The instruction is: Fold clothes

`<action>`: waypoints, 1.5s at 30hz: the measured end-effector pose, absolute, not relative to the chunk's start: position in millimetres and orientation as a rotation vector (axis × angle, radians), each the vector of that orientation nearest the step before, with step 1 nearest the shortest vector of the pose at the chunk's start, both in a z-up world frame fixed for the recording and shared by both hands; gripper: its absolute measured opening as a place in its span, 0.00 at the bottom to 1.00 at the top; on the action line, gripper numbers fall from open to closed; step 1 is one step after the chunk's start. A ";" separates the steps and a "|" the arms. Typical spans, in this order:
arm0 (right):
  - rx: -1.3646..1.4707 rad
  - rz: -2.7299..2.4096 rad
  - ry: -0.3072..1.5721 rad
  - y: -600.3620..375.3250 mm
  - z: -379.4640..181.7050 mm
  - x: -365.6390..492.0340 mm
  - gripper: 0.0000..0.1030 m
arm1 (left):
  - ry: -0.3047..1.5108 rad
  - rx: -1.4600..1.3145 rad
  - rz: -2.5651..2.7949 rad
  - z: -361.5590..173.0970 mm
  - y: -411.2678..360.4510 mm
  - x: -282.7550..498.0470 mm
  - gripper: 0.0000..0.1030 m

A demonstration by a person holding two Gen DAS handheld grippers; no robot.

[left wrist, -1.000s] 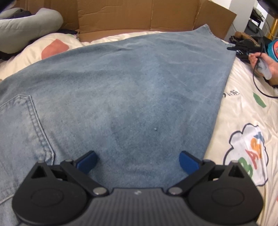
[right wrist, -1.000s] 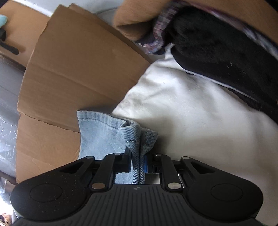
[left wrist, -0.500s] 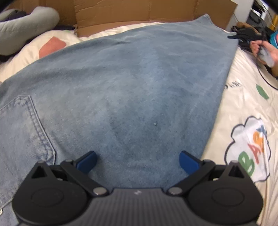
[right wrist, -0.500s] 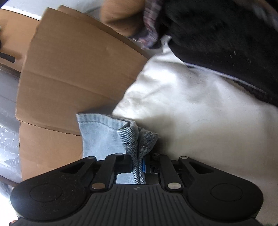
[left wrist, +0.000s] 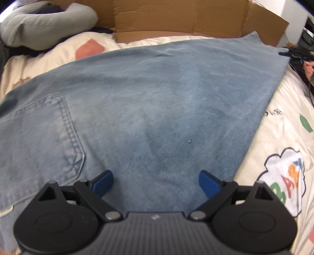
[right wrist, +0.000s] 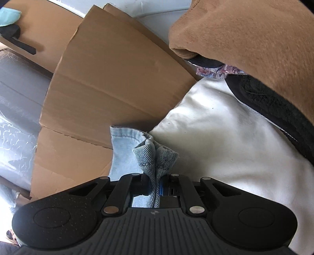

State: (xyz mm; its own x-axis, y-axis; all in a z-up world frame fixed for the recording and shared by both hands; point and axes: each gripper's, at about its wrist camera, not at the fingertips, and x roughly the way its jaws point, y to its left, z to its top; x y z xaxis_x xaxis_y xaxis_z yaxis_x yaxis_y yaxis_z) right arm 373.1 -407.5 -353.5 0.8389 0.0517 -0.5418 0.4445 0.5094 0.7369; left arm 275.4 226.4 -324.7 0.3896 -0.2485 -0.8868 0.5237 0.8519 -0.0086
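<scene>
Blue denim jeans (left wrist: pixel 157 94) lie spread on the printed bed sheet (left wrist: pixel 284 137), with cardboard (left wrist: pixel 176 23) at the far edge and a grey garment (left wrist: pixel 45 27) far left. The left gripper (left wrist: pixel 156 182) hangs over them, jaws wide but closing on nothing. The right gripper (right wrist: pixel 155 184) has its jaws clamped on the bunched jeans hem (right wrist: pixel 155 157), beside a brown and black clothes pile (right wrist: pixel 255 49).

Faded blue jeans (left wrist: pixel 157 94) spread flat on printed bedsheet, back pocket up; hem corner bunched, lifted.

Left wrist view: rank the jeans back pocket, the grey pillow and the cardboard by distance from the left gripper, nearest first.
1. Jeans back pocket: just ahead-left of the left gripper.
2. Grey pillow: far upper left.
3. Cardboard: along the far edge; too close to the pillow to rank.
</scene>
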 end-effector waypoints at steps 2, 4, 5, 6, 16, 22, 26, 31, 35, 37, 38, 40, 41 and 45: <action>1.024 -0.240 0.548 -409.3 -354.7 373.3 0.06 | 1.065 0.279 -0.482 -320.8 224.7 268.2 0.93; 1.025 -0.230 0.550 -410.7 -356.1 374.8 0.06 | 1.083 0.260 -0.462 -317.5 220.5 262.8 0.93; 1.021 -0.224 0.552 -411.3 -356.2 375.9 0.06 | 1.092 0.256 -0.462 -316.9 218.5 261.7 0.93; 1.016 -0.218 0.554 -411.7 -355.9 377.2 0.06 | 1.096 0.263 -0.464 -317.6 215.1 259.2 0.93; 1.007 -0.178 0.580 -418.1 -358.9 380.3 0.06 | 1.127 0.289 -0.420 -324.6 196.9 235.0 0.93; 1.029 -0.168 0.580 -421.3 -362.5 380.3 0.06 | 1.178 0.224 -0.340 -338.2 209.5 237.5 0.88; 1.033 -0.170 0.587 -422.2 -364.8 381.0 0.06 | 1.144 0.050 -0.302 -333.3 223.0 247.6 0.80; 1.015 -0.157 0.602 -424.2 -366.2 383.1 0.06 | 1.159 -0.047 -0.277 -337.7 237.4 260.0 0.81; 1.025 -0.171 0.608 -424.9 -372.8 382.8 0.06 | 1.212 -0.041 -0.270 -343.9 232.1 264.1 0.81; 1.013 -0.184 0.633 -425.0 -374.2 385.9 0.06 | 1.228 -0.047 -0.251 -346.1 231.1 262.7 0.82; 1.004 -0.189 0.644 -424.8 -374.2 387.8 0.06 | 1.230 -0.058 -0.232 -344.5 228.7 261.0 0.83; 0.986 -0.206 0.665 -423.5 -374.7 391.3 0.06 | 1.219 -0.022 -0.212 -346.3 221.6 258.0 0.83; 0.976 -0.219 0.676 -422.3 -376.0 392.8 0.06 | 1.214 0.007 -0.204 -346.9 217.4 256.3 0.83; 0.931 -0.239 0.703 -418.6 -378.5 400.2 0.07 | 1.182 0.088 -0.151 -349.8 205.1 245.0 0.84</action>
State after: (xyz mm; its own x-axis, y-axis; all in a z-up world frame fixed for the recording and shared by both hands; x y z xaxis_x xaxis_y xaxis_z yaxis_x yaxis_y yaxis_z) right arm 400.2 -418.6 -378.5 0.7552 0.1038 -0.6472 0.4768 0.5905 0.6511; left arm 245.0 205.1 -349.8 0.3709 -0.0716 -0.9259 0.1634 0.9865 -0.0108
